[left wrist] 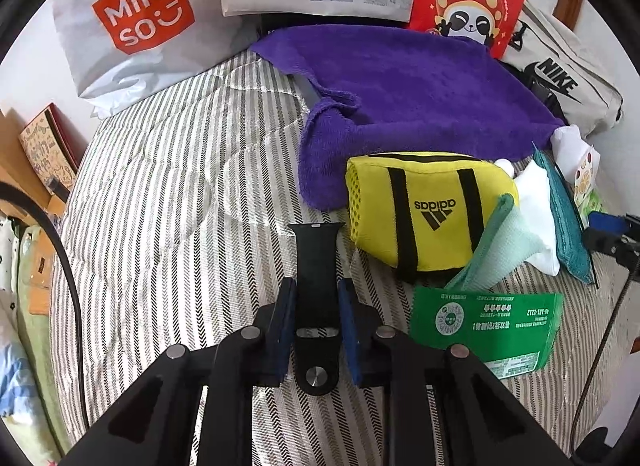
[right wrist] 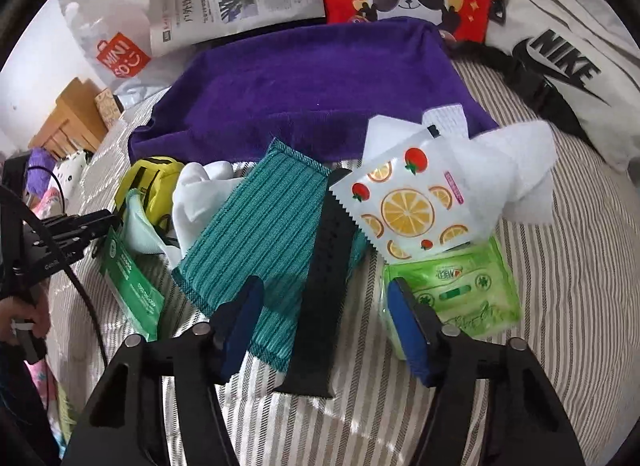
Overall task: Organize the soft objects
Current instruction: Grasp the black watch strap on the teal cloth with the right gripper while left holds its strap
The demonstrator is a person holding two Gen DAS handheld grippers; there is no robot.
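A: Strap first. What is the left gripper [left wrist: 316,302] doing with it?

B: It is pinching a black watch strap [left wrist: 316,286] between its blue pads [left wrist: 285,318], jaws narrow, one pad pressing on each edge. The strap is poking forward past the fingertips over the striped bedcover [left wrist: 168,205], its pin end lying back between the fingers.

A: And the right gripper [right wrist: 326,314]?

B: It is standing about half open, with nothing pressed between the pads. A second black strap [right wrist: 320,290] is lying on the bedcover in the gap, clear of both pads. The left pad is sitting over the teal ribbed cloth [right wrist: 256,234], the right pad just in front of the green tissue pack [right wrist: 464,290]; I cannot tell whether either is touching.

A: Where are the soft things sitting?

B: The purple towel [right wrist: 304,93] is spreading across the back. In front of it the yellow pouch [left wrist: 424,209], a white cloth [right wrist: 200,193] and a mint cloth [left wrist: 500,250] are bunching together left of the teal cloth. A fruit-print sachet [right wrist: 404,205] is resting on the tissue pack, and a green packet [left wrist: 484,330] is lying flat near the left gripper.
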